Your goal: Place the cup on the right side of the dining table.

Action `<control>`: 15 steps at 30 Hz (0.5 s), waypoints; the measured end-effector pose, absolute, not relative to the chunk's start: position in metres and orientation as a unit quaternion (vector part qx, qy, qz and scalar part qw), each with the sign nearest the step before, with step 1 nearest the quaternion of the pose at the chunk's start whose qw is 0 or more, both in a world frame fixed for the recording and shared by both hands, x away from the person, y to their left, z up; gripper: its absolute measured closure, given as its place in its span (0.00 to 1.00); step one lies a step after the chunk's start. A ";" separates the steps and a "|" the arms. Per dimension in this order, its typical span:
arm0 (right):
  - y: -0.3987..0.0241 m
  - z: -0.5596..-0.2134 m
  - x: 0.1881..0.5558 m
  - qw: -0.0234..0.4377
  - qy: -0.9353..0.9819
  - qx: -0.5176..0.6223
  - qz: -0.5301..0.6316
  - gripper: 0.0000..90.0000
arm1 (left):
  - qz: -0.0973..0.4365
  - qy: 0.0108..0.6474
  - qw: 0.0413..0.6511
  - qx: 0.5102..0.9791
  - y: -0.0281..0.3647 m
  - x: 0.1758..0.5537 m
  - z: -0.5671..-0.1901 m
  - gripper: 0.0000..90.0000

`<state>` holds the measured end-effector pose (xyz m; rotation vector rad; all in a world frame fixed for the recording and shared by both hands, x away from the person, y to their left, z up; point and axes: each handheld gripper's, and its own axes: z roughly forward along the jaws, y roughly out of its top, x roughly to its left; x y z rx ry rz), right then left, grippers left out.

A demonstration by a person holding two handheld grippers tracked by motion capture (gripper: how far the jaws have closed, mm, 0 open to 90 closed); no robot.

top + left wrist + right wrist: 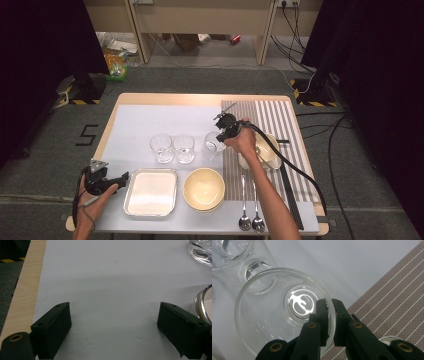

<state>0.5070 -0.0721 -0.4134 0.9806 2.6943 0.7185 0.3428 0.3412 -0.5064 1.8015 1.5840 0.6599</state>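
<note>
Right gripper view, lower centre: our right gripper [331,315] pinches the rim of a clear glass [272,322], one jaw inside, one outside. In the high view's middle, that glass [214,143] stands beside two others. Our left gripper [113,327] gapes wide, holding nothing.

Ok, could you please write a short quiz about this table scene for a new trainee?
1. True or false: the right claw pinches the wall of a glass.
2. How many glasses stand in the row on the white mat?
A. two
B. three
C. five
3. Fill the gap: the left claw is ____ and holds nothing.

Key:
1. True. One jaw is inside the rim and one is outside.
2. B. Three glasses, counting the held one.
3. Open. Its jaws stand wide apart over the mat, near the tray.
</note>
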 end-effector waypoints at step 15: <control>-0.068 -0.422 0.511 0.079 0.910 0.337 0.227 0.92 | 0.251 0.603 0.319 0.687 0.341 0.343 -0.506 0.12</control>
